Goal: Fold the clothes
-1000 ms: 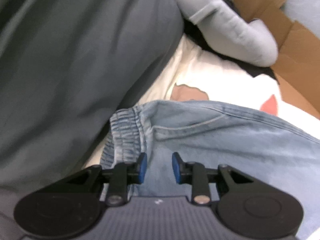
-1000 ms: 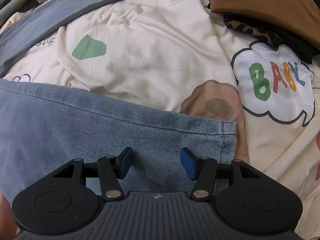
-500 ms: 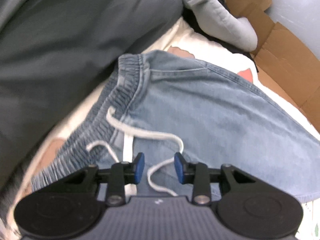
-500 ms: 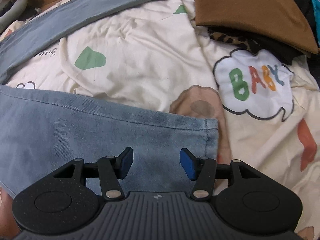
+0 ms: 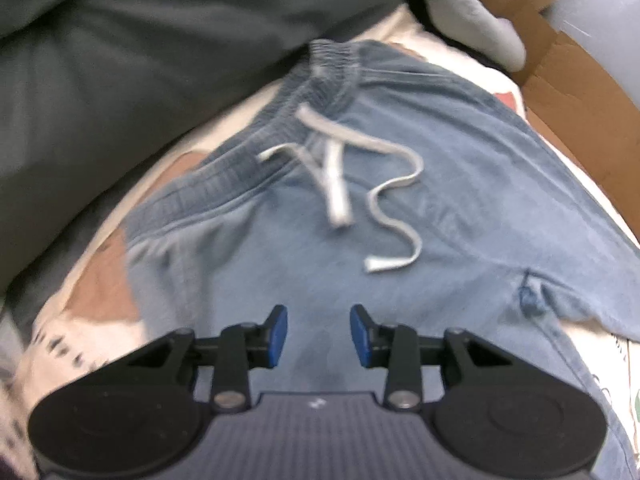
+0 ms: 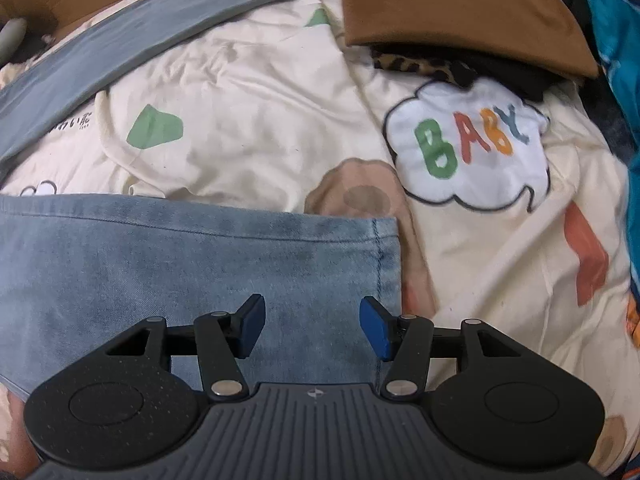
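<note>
Since a second ago the left gripper (image 5: pixel 318 336) has swept from the waistband's corner to below the drawstring (image 5: pixel 384 216); the jeans (image 5: pixel 440 208) lie flat on the printed sheet (image 6: pixel 248 92), likely ready for a fold. Its jaws have just been opening, nothing between them, released. Right gripper (image 6: pixel 312 328): parted wider, empty, hovering over the leg hem (image 6: pixel 384 264) just ahead.

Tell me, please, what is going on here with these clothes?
A person with a gripper in each hand is folding light blue jeans laid on a cartoon-print sheet. The left gripper is over the waist end, below the white drawstring; its jaws have just been opening, nothing between them. The right gripper hovers open over the leg hem. Neither holds the denim.
</note>
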Available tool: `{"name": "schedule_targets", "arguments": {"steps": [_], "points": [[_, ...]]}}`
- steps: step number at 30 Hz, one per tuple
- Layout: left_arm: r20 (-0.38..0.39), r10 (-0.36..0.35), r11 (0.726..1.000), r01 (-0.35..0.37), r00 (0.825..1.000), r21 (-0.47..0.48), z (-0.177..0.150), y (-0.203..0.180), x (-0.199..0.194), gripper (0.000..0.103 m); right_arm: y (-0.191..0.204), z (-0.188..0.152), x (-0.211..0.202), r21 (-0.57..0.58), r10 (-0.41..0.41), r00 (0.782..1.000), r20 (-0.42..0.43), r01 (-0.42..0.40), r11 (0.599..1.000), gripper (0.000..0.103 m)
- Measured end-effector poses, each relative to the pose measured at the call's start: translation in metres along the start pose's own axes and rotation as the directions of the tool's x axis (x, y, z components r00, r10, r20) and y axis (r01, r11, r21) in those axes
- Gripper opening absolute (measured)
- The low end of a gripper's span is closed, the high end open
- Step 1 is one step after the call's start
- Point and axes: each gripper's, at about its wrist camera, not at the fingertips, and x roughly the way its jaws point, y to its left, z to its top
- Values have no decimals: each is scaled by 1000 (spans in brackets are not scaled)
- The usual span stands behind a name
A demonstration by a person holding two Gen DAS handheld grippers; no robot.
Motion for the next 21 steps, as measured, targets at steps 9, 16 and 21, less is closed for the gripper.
{"name": "schedule_targets", "arguments": {"steps": [9, 16, 21], "points": [[-61, 32, 993, -39, 998, -110, -26, 37, -10, 41, -23, -17, 3, 174, 28, 998, -48, -19, 984, 60], [-117, 23, 981, -45, 993, -189, -32, 48, -6, 41, -39, -36, 9, 318, 90, 992, -88, -58, 946, 62], [-147, 20, 979, -49, 989, -198, -37, 46, -1, 41, -54, -44, 11, 400, 54, 990, -127, 1, 917, 63]]}}
